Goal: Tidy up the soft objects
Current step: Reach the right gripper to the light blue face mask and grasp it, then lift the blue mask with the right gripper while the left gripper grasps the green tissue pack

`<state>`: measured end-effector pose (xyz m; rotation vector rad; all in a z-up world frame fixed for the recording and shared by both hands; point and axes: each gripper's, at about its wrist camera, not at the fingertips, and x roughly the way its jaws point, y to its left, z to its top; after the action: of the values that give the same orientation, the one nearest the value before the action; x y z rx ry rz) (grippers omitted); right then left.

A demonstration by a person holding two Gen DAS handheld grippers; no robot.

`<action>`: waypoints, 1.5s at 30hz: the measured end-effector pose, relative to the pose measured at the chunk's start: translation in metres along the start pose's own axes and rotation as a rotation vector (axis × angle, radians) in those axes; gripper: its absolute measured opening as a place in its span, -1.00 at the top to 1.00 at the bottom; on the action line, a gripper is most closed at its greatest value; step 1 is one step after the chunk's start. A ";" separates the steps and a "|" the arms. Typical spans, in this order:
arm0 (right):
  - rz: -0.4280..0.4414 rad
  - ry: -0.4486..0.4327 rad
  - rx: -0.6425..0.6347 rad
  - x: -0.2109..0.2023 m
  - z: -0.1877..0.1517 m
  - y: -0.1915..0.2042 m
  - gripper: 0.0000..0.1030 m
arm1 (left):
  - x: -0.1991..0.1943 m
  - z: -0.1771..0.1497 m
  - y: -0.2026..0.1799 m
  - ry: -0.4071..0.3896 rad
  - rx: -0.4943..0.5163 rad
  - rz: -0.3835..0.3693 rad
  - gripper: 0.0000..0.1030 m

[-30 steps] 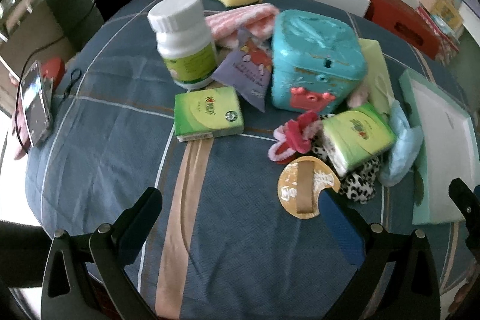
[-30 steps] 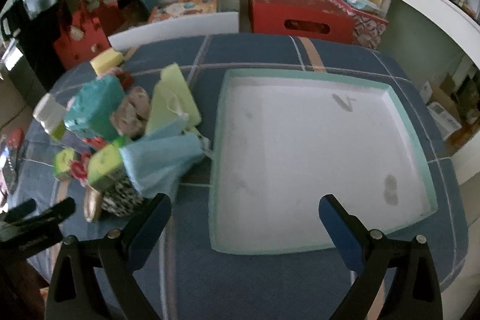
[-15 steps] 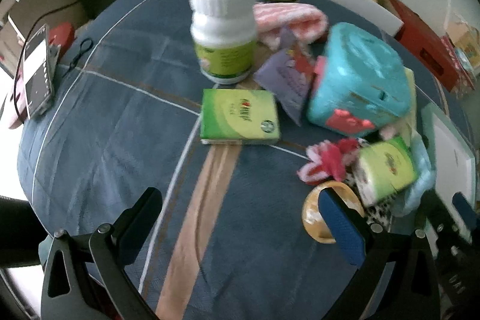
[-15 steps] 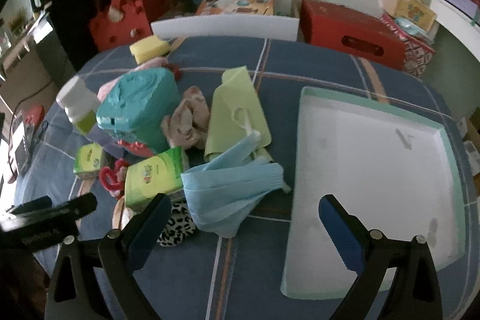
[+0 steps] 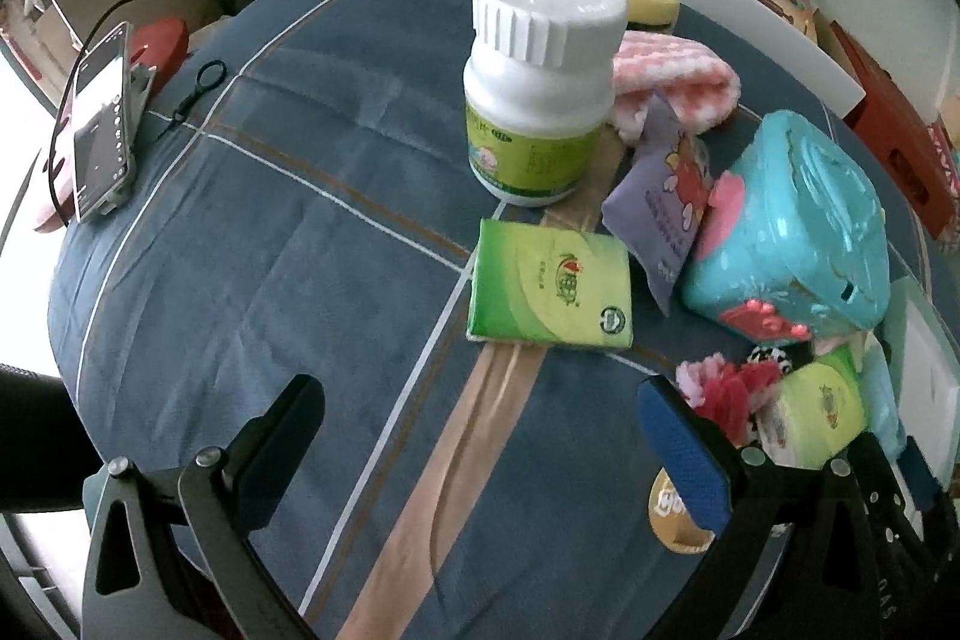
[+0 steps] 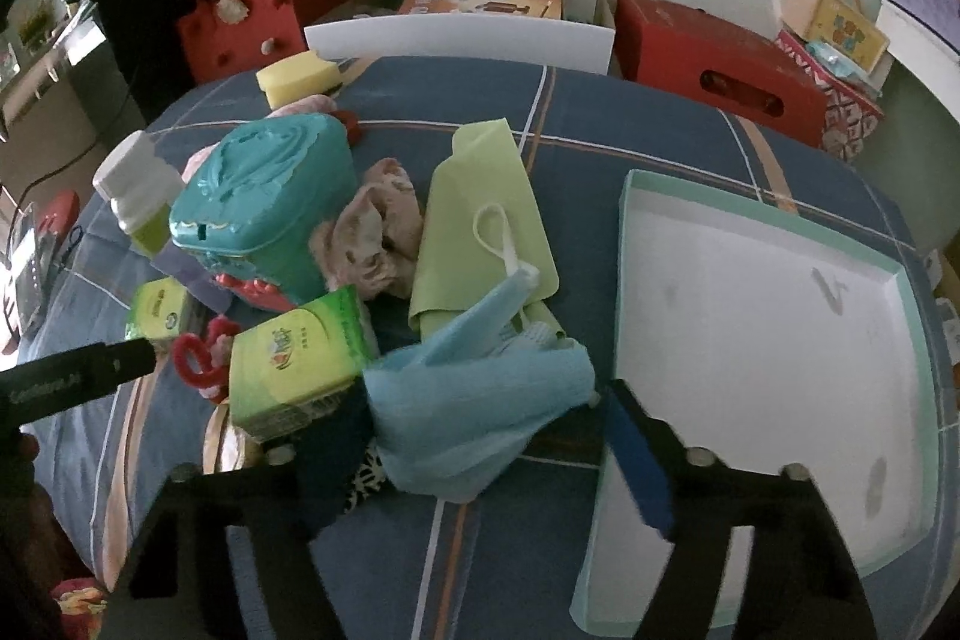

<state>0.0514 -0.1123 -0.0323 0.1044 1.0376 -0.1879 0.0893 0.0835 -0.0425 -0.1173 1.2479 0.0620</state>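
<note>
Two views, taken in turn.

Left wrist, claw: left gripper (image 5: pixel 480 436) wide open, nothing held, above the blue plaid tablecloth (image 5: pixel 270 250).
Left wrist, target: flat green tissue pack (image 5: pixel 549 289) lies just ahead of the fingers, beside the white-capped bottle (image 5: pixel 540 100) and the purple sachet (image 5: pixel 660 214).
Left wrist, textures: tissue pack is glossy, squashy film; pink knitted cloth (image 5: pixel 678 82) is nubbly; teal plastic box (image 5: pixel 798 238) and bottle are hard, so not for sorting.
Left wrist, advice: I judge a straddle across the pack's short sides best, closing gently so the film does not slip.

Right wrist, claw: right gripper (image 6: pixel 486 436) spread open, its fingers either side of the light blue face mask (image 6: pixel 474 418); not yet closed on it.
Right wrist, target: mask is crumpled, pleated, thin, with a white ear loop; it rests against a second tissue pack (image 6: pixel 294 364) and a lime green sheet (image 6: pixel 480 226).
Right wrist, goal: shallow white tray (image 6: pixel 624 244) with a mint rim sits just beside the mask.
Right wrist, advice: pinch the bunched middle, lift clear of the loop's snag.
</note>
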 end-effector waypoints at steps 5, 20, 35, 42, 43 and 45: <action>0.016 -0.002 -0.001 -0.001 0.000 -0.001 0.24 | 0.007 0.026 0.001 0.001 -0.028 -0.008 -1.00; 0.030 -0.001 -0.004 -0.003 -0.003 0.001 0.65 | 0.048 0.086 -0.016 0.001 0.031 -0.014 -0.58; 0.029 0.004 0.000 -0.004 -0.004 0.000 0.65 | 0.060 0.102 -0.018 0.003 0.049 -0.076 -0.25; 0.028 0.006 -0.002 -0.004 -0.004 0.000 0.65 | 0.049 0.057 -0.024 0.006 0.039 -0.094 -0.27; 0.028 0.008 -0.003 -0.003 -0.004 0.000 0.65 | 0.053 0.056 -0.021 0.007 0.038 -0.097 -0.27; 0.025 0.012 -0.007 -0.002 -0.005 0.001 0.65 | 0.058 0.055 -0.016 0.007 0.039 -0.098 -0.28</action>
<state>0.0464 -0.1102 -0.0333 0.1121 1.0481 -0.1611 0.1611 0.0734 -0.0791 -0.1448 1.2481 -0.0473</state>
